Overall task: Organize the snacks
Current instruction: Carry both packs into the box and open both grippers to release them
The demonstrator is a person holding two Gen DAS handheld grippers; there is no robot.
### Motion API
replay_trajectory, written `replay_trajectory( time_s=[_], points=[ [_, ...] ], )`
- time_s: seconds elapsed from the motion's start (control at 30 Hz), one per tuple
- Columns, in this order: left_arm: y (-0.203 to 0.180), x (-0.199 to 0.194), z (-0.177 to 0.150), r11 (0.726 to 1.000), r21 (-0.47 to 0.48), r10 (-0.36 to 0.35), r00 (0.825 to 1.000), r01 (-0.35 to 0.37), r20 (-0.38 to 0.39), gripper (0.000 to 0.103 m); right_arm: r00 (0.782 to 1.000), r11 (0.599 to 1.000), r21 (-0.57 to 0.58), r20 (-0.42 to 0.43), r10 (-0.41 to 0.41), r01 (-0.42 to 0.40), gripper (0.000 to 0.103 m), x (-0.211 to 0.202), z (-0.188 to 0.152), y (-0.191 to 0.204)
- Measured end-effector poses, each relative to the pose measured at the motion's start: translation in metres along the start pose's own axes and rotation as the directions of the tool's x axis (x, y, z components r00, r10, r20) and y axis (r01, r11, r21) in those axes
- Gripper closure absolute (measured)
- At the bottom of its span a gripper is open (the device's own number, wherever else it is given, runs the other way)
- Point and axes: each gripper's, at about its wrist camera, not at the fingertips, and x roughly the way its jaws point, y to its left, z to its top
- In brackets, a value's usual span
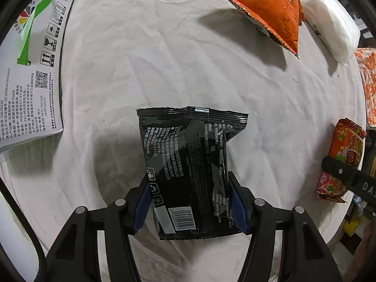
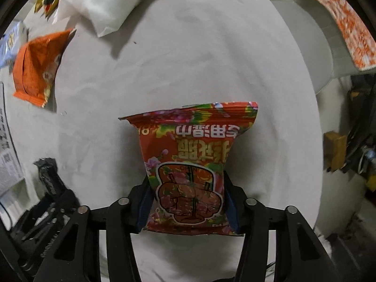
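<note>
My left gripper (image 1: 189,188) is shut on a black snack packet (image 1: 188,155), its blue pads pressed on both sides of the packet above the white cloth. My right gripper (image 2: 186,196) is shut on a red flowered packet (image 2: 190,164), printed side toward the camera. In the left wrist view that red flowered packet (image 1: 345,150) shows at the right edge, with the right gripper's black finger across it. An orange snack bag (image 1: 265,9) lies at the far right; in the right wrist view the orange snack bag (image 2: 35,68) lies at the left.
A white printed carton with a green strap (image 1: 30,58) stands at the left. A white soft bag (image 1: 329,21) lies beside the orange bag. An orange-white patterned item (image 2: 345,21) rests past the round table's edge (image 2: 315,127). Dark equipment sits beyond the table at right.
</note>
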Motion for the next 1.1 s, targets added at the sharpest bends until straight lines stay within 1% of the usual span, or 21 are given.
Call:
replay_trajectory(
  time_s=[0.03,0.23,0.3,0.47,0.5,0.57,0.63,0.67,0.77,0.8,0.9,1.0,1.1],
  points=[
    [0.000,-0.001,-0.001,1.000,-0.002,-0.001,1.000,0.001,0.007,0.049,1.000,1.000,-0.007,0.004,-0.010,0.010,0.052,0.006,0.003,0.019],
    [-0.005,-0.010,-0.011,1.000,0.003,0.006,0.999,-0.006,0.037,0.054,0.999,0.997,-0.059,0.025,-0.044,0.045,0.056,0.007,-0.012,0.039],
    [-0.008,-0.015,-0.016,1.000,0.008,0.009,0.999,-0.009,0.046,0.054,0.999,0.997,-0.067,0.025,-0.040,0.042,0.056,-0.008,-0.014,0.028],
    [-0.015,-0.034,-0.027,1.000,0.016,-0.002,0.996,0.001,0.084,0.054,0.999,0.995,-0.094,0.029,-0.018,0.020,0.057,-0.015,-0.028,0.032],
    [-0.017,-0.041,-0.031,1.000,0.023,-0.004,0.995,0.002,0.098,0.054,0.999,0.995,-0.101,0.031,-0.012,0.015,0.057,-0.016,-0.025,0.023],
    [-0.022,-0.054,-0.037,0.999,0.033,-0.010,0.992,0.006,0.123,0.054,0.999,0.993,-0.117,0.042,-0.003,0.008,0.057,-0.023,-0.030,0.022],
    [-0.027,-0.067,-0.043,0.999,0.041,-0.020,0.989,0.014,0.148,0.054,0.999,0.991,-0.133,0.049,0.006,0.000,0.057,-0.036,-0.023,0.013],
    [-0.029,-0.073,-0.045,0.999,0.043,-0.025,0.987,0.018,0.157,0.054,0.998,0.989,-0.145,0.055,0.013,-0.005,0.057,-0.042,-0.026,0.014],
    [-0.033,-0.098,-0.055,0.998,0.047,-0.045,0.978,0.036,0.202,0.054,0.997,0.984,-0.179,0.077,0.031,-0.017,0.057,-0.059,-0.030,0.013],
    [-0.034,-0.108,-0.059,0.998,0.047,-0.052,0.975,0.042,0.218,0.054,0.996,0.982,-0.189,0.084,0.035,-0.019,0.057,-0.061,-0.029,0.007],
    [-0.033,-0.137,-0.066,0.997,0.047,-0.067,0.961,0.056,0.269,0.054,0.993,0.974,-0.223,0.103,0.064,-0.040,0.057,-0.083,-0.039,0.010],
    [-0.019,-0.164,-0.069,0.996,0.042,-0.084,0.944,0.075,0.318,0.054,0.987,0.963,-0.261,0.131,0.096,-0.059,0.057,-0.107,-0.046,0.015],
    [-0.003,-0.190,-0.069,0.993,0.032,-0.117,0.928,0.113,0.353,0.054,0.980,0.952,-0.292,0.148,0.135,-0.087,0.057,-0.138,-0.053,0.019]
  ],
)
